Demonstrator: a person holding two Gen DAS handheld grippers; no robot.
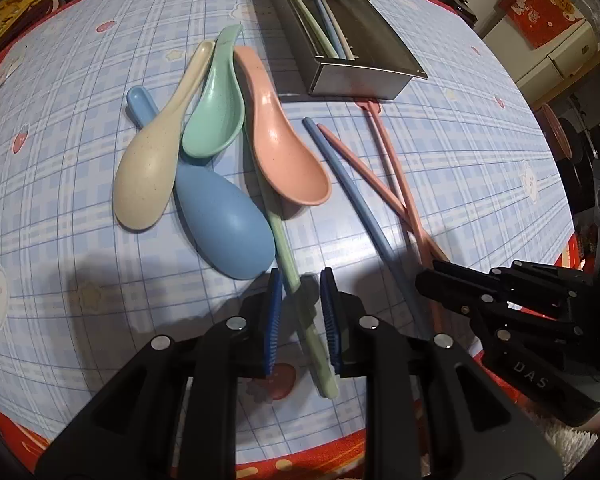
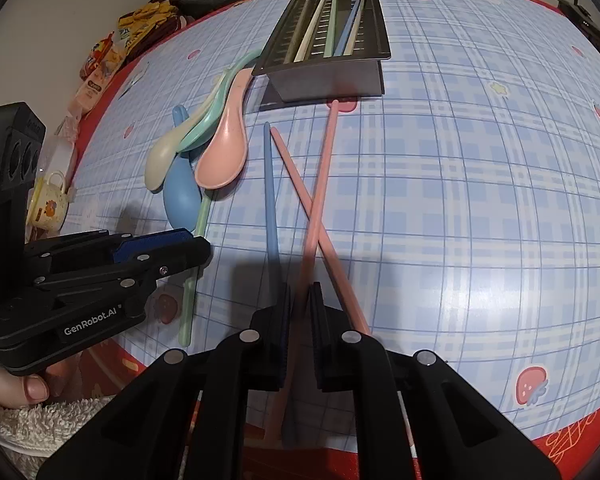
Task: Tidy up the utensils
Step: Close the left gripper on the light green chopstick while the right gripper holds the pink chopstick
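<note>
Nearest the lens, the left gripper (image 1: 300, 312) has its jaws apart, straddling the green chopstick (image 1: 296, 276) without pinching it, as far as the left wrist view shows. At ten o'clock from it lies a heap of four spoons: cream spoon (image 1: 148, 160), blue spoon (image 1: 224, 228), green spoon (image 1: 216, 116) and pink spoon (image 1: 284, 148), overlapping one another on the checked tabletop (image 1: 480, 168). The green chopstick runs under the heap.

At one o'clock lie a blue chopstick (image 1: 348, 184) and two crossed pink chopsticks (image 1: 380, 184). The right gripper (image 2: 300, 320) has its jaws drawn together on one pink chopstick (image 2: 320, 200), whose far tip touches the foot of the steel tray (image 1: 384, 76) at twelve o'clock. That tray already holds several chopsticks, cream, green and blue.

What could go wrong:
- Lifting the held pink chopstick could drag its crossed mate or nudge the blue one, since they lie just beside each other.
- The grip sits near one end, so the long free end may droop or swing and catch the tray's wall.
- If the left jaws close and pull, the green chopstick could upset the spoons resting over it.

Writing: "GenRobot.AI" on the left gripper's body in the right wrist view; "DAS" on the right gripper's body in the left wrist view. Packets at the tabletop's far left are too blurred to read.
</note>
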